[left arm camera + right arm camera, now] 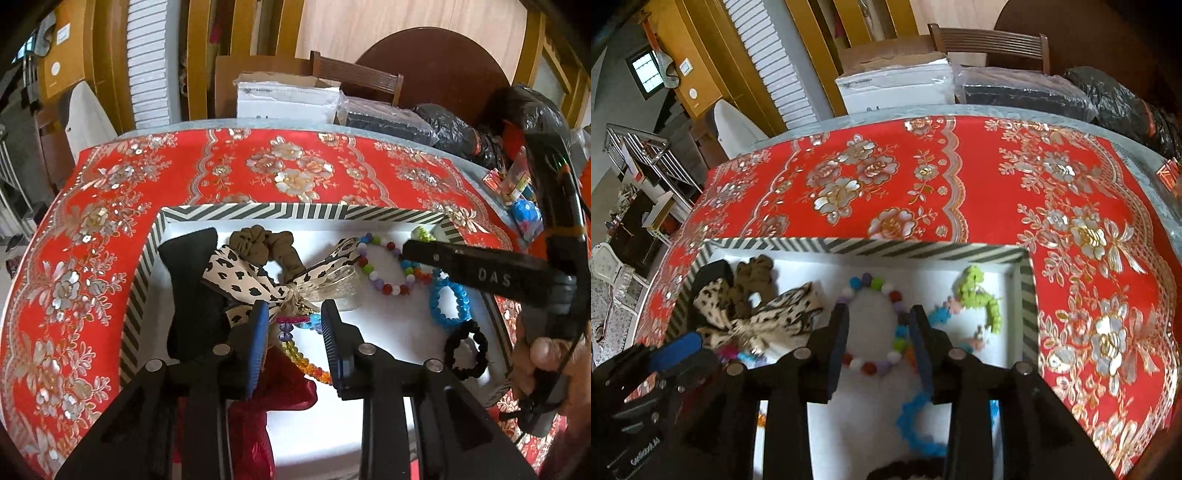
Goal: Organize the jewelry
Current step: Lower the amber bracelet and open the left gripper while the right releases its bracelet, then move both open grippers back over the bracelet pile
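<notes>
The red pouch sits mostly behind the left fingers, contents perhaps unreadable

Red floral tablecloth — wooden chair

Counter: pale top, covered by red floral cloth. On cloth: striped-rim box, white inside. At the cloth's right edge, small colourful packets and a blue item. Beyond counter's far edge: white carton, black bags.
</notes>
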Tool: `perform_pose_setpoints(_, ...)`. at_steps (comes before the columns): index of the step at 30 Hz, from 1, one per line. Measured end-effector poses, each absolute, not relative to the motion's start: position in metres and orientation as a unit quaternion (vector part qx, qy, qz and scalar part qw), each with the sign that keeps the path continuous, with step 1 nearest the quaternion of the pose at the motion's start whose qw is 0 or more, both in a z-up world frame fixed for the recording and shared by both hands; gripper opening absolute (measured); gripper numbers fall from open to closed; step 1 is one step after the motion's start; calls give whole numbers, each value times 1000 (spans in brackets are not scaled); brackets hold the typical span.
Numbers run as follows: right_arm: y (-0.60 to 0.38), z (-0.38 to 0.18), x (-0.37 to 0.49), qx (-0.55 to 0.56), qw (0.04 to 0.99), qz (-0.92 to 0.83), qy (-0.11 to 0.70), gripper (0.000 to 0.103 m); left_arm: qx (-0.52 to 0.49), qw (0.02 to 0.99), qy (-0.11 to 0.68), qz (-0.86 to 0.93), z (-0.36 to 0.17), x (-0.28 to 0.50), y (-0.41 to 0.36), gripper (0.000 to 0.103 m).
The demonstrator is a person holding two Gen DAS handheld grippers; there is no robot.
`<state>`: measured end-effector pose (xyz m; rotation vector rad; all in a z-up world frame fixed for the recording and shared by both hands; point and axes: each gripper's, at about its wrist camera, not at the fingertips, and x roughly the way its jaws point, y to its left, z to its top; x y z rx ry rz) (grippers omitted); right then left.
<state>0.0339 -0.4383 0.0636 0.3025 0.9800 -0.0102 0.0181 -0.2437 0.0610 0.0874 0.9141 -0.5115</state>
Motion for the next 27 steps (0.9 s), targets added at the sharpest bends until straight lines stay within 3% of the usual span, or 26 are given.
perform_pose_setpoints(11,-430,95,-23,112,882,-10,458,50,48,883,407,-230,86,-15,-231,20)
perform_pose_setpoints(27,-419,101,-123,101,890,-26,443,53,65,893,384,-226,92,-92,-228,20)
